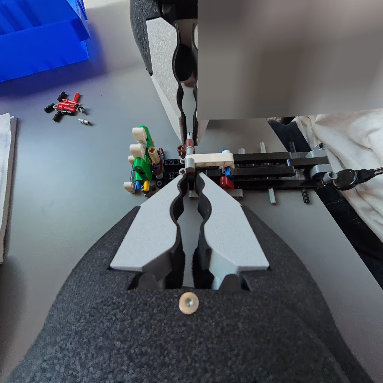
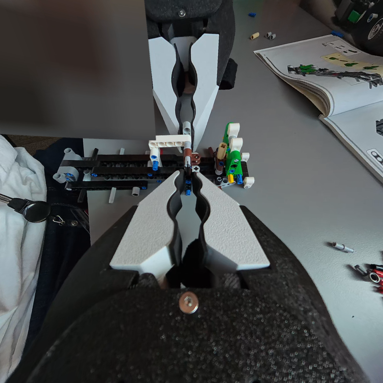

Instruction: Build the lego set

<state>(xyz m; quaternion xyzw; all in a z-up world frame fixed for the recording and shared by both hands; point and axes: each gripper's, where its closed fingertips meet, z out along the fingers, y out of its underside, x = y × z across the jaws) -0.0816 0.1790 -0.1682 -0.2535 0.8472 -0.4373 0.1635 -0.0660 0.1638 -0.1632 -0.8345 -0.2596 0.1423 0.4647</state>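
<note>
A long model of black beams (image 1: 261, 172) with a green and white section (image 1: 143, 163) lies on the grey table near its edge; it also shows in the right wrist view (image 2: 124, 172). A white L-shaped beam (image 1: 209, 158) sits above it, joined to a grey axle that carries a brown connector (image 1: 189, 143). My left gripper (image 1: 190, 176) is shut on the grey connector (image 1: 190, 164) at the near end of that axle. My right gripper (image 2: 188, 173) faces it and is shut on the axle's other end, by the brown connector (image 2: 188, 153). The grippers meet tip to tip over the model.
A blue bin (image 1: 41, 41) stands at the far left, with red and black pins (image 1: 66, 105) and a grey pin (image 1: 84, 121) in front. An open instruction booklet (image 2: 331, 83) lies nearby. A person's white shirt (image 1: 342, 155) is at the table edge. Both grippers' tips are close together, under 4 cm apart. The grey pin (image 1: 84, 121) is about 15 centimetres from both grippers' fingertips. It is also in sight in the right wrist view (image 2: 342, 249).
</note>
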